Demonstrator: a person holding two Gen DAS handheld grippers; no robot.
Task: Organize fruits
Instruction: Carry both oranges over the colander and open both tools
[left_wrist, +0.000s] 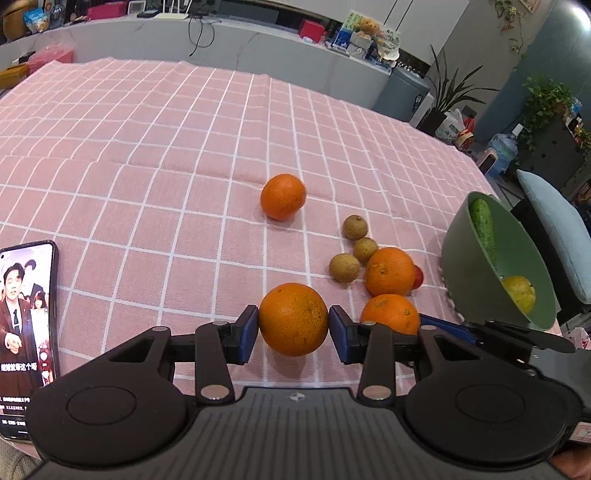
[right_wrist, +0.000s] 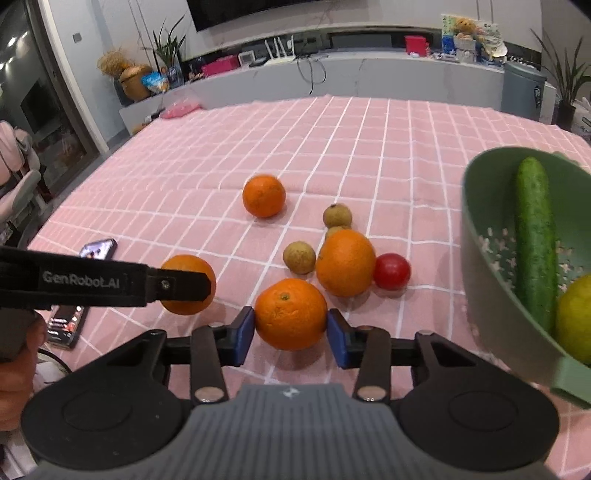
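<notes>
My left gripper (left_wrist: 293, 332) is shut on an orange (left_wrist: 293, 319) low over the pink checked cloth. My right gripper (right_wrist: 290, 332) is shut on another orange (right_wrist: 290, 314); this orange shows in the left wrist view (left_wrist: 389, 314) too. The left gripper's orange shows in the right wrist view (right_wrist: 188, 267) behind the left finger (right_wrist: 177, 286). Two more oranges (right_wrist: 263, 195) (right_wrist: 345, 263), three small brown fruits (right_wrist: 299, 257) and a red tomato (right_wrist: 391, 271) lie on the cloth. A green colander bowl (right_wrist: 491, 295) at right holds a cucumber (right_wrist: 535, 240) and a yellow citrus (right_wrist: 576, 317).
A phone (left_wrist: 26, 332) with a lit screen lies on the cloth at the left. The table's far and left parts carry only the cloth (left_wrist: 147, 129). A chair (left_wrist: 554, 229) stands past the right edge, and a cluttered counter (right_wrist: 369, 62) runs behind the table.
</notes>
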